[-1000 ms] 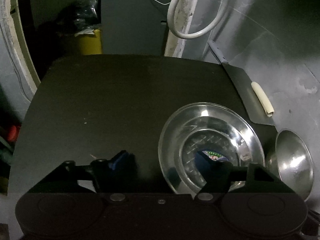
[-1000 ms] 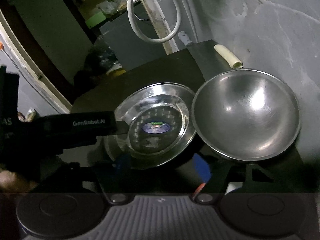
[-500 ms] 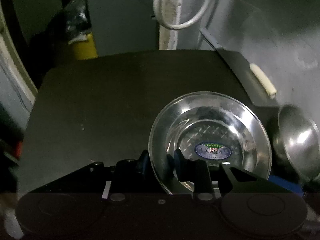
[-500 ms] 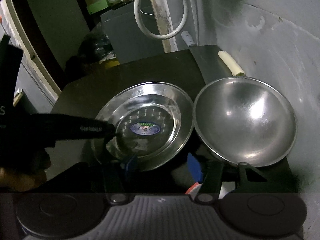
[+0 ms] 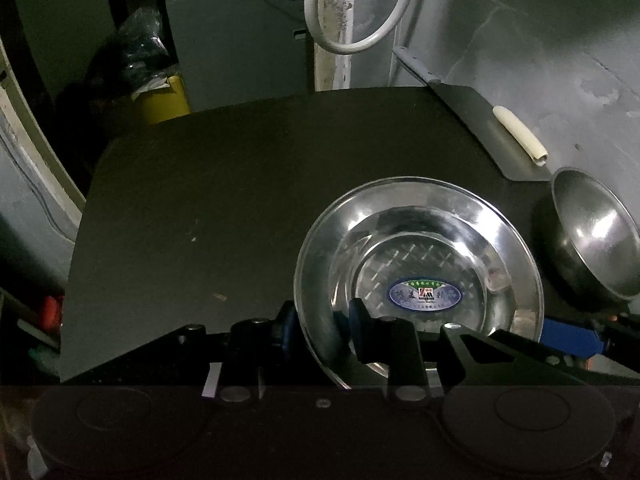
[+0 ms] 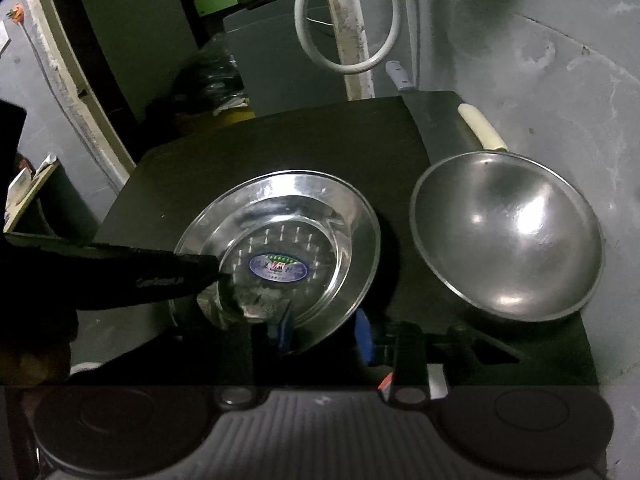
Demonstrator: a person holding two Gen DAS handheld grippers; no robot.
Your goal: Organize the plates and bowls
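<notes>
A shiny steel plate (image 5: 420,256) with an oval sticker in its middle lies on the black table (image 5: 240,200). My left gripper (image 5: 322,326) is shut on the plate's near left rim, one blue pad outside and one inside. My right gripper (image 6: 324,330) straddles the near right rim of the same plate (image 6: 280,232); its jaws are closing and the pads look to be touching the rim. The left gripper's black finger (image 6: 172,276) reaches in from the left. A steel bowl (image 6: 508,236) sits untouched to the right of the plate, also seen as a bowl (image 5: 592,240) at the frame's right edge.
A flat grey blade with a white handle (image 5: 520,136) lies along the table's far right edge by the grey wall. A white hose loop (image 5: 352,8) hangs behind the table. A yellow bin (image 5: 164,100) stands at the back left. The table's left half is bare.
Both grippers' jaws came in from wide open onto the plate's near rim, the left first, then the right. Both views rolled a little; plate and bowl stayed in place.
</notes>
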